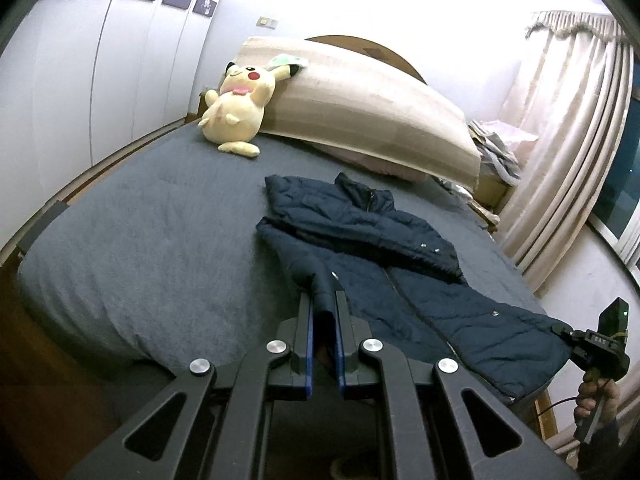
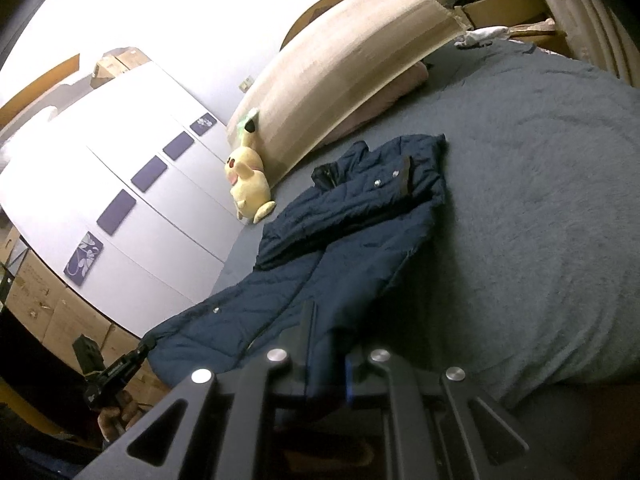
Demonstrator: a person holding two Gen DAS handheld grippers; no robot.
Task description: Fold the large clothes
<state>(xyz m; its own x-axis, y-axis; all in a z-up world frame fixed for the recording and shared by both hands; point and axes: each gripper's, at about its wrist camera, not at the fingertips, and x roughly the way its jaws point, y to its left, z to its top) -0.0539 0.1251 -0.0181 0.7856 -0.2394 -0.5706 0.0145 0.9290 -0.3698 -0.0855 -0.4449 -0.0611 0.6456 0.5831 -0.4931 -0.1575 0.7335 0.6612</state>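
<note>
- Navy quilted jacket [image 1: 384,264] lies on grey bed cover [image 1: 140,240], collar at far end, sleeves folded across chest.
- L gripper [image 1: 324,300] pinched tight on near-left hem corner.
- R gripper [image 2: 326,344] clamped on near-right hem corner.
- Yellow plush toy [image 1: 236,108] far left, leaning against beige mat [image 1: 360,96] by headboard.

Wall [image 1: 360,4] blown out white at top, bed [image 1: 140,220] dim, strong fisheye bending with dark corners, right wrist view slightly blurred.
</note>
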